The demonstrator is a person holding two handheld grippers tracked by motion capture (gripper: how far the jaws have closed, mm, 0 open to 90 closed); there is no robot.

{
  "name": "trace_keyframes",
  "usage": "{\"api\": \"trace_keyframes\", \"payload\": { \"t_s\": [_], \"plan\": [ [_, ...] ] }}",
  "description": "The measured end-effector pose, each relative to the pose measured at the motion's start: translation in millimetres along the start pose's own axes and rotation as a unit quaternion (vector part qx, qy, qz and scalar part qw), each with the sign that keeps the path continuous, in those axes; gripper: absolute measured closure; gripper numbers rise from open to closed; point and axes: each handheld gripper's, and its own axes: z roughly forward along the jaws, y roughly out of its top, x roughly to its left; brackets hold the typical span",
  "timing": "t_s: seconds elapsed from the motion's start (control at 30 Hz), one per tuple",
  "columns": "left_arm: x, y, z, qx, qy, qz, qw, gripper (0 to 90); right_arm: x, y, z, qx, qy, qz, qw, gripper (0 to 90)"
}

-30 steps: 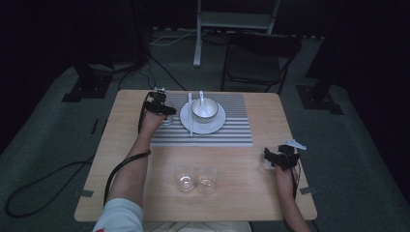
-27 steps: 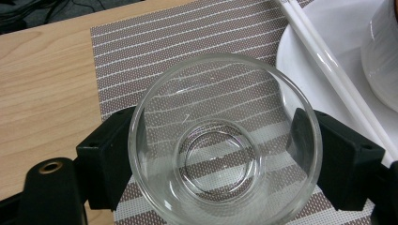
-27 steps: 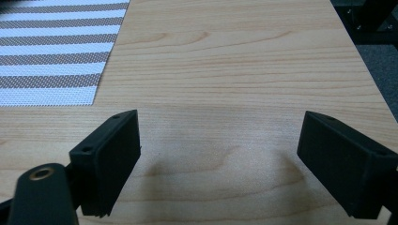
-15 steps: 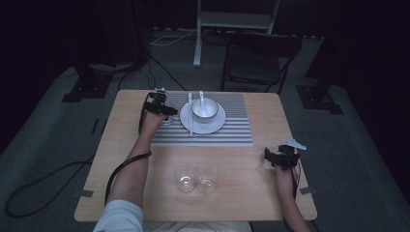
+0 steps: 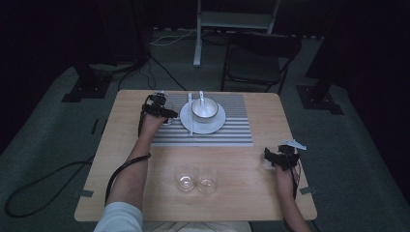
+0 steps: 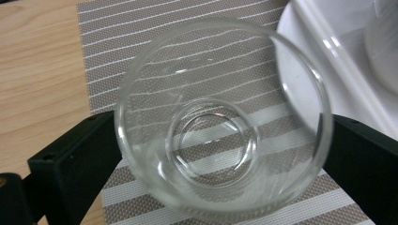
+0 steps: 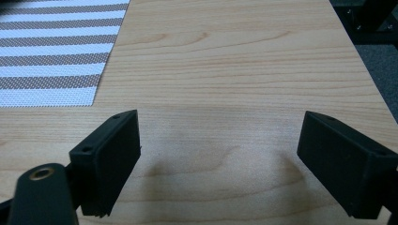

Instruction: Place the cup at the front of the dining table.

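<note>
While the wooden table (image 5: 145, 193) stands in darkness, both tools gape, gripping nothing.

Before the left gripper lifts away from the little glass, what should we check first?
1. Left gripper jaws just opened, pads off the small glass between them: cannot tell.
2. Glass upright on the striped placemat: ok.
3. Gap between glass and white plate: cannot tell.
4. Bowl and spoon sit on the plate: ok.
5. Right gripper open, empty, over bare table: ok.
6. Two glasses wait near the front edge: ok.
</note>
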Motion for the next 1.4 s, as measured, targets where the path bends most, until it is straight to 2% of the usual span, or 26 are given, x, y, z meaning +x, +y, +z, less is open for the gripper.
{"api": "trace_keyframes", "payload": {
  "t_s": [0.03, 0.07, 0.17, 0.2, 0.23, 0.37, 0.47, 0.57, 0.67, 1.0, 1.23, 1.4],
  "plan": [
    [1.0, -2.2, -1.6, -0.002, -0.009, -0.002, 1.0, 1.7, 0.1, 0.0, 0.0, 0.0, 0.0, -0.001, 1.0, 13.0],
    [1.2, -2.7, -1.8, 0.002, -0.009, -0.001, 1.0, 1.7, 0.1, 0.0, 0.0, 0.0, -0.001, -0.001, 1.0, 13.0],
    [0.9, -4.7, -3.0, 0.004, 0.001, 0.003, 1.0, 1.7, 0.1, 0.0, 0.0, 0.0, -0.001, -0.001, 1.0, 13.0],
    [2.1, -5.3, -4.6, 0.001, 0.002, 0.003, 1.0, 1.7, 0.1, 0.0, 0.0, 0.0, -0.001, -0.001, 1.0, 13.0],
    [3.4, -6.0, -6.0, -0.003, -0.008, -0.004, 1.0, 1.7, 0.1, 0.0, 0.0, 0.0, -0.001, 0.0, 1.0, 13.0],
    [4.2, -9.8, -10.4, -0.007, -0.003, 0.005, 1.0, 1.7, 0.3, 0.1, 0.1, 0.0, -0.002, -0.001, 1.0, 13.0],
    [4.8, -13.1, -13.9, -0.017, -0.011, -0.002, 0.9998, 1.7, 0.3, 0.1, 0.1, 0.001, -0.002, -0.001, 1.0, 13.0],
    [4.2, -16.0, -14.3, -0.016, -0.01, 0.001, 0.9998, 1.7, 0.6, 0.1, 0.1, 0.001, -0.003, -0.002, 1.0, 13.0],
    [3.6, -22.6, -13.6, -0.021, -0.019, 0.002, 0.9996, 1.7, 0.8, 0.1, 0.2, 0.001, -0.004, -0.002, 1.0, 13.0],
    [2.3, -31.4, -14.5, -0.019, -0.022, 0.008, 0.9995, 1.7, 0.7, 0.3, 0.5, 0.001, -0.004, -0.002, 1.0, 13.0],
    [5.7, -40.6, -20.1, -0.022, -0.016, 0.01, 0.9996, 1.7, 0.9, 0.4, 0.6, 0.001, -0.005, -0.003, 1.0, 13.0],
    [6.1, -46.9, -24.5, -0.027, -0.022, 0.014, 0.9993, 1.7, 1.0, 0.4, 0.6, 0.002, -0.005, -0.003, 1.0, 13.0]
  ]
}}
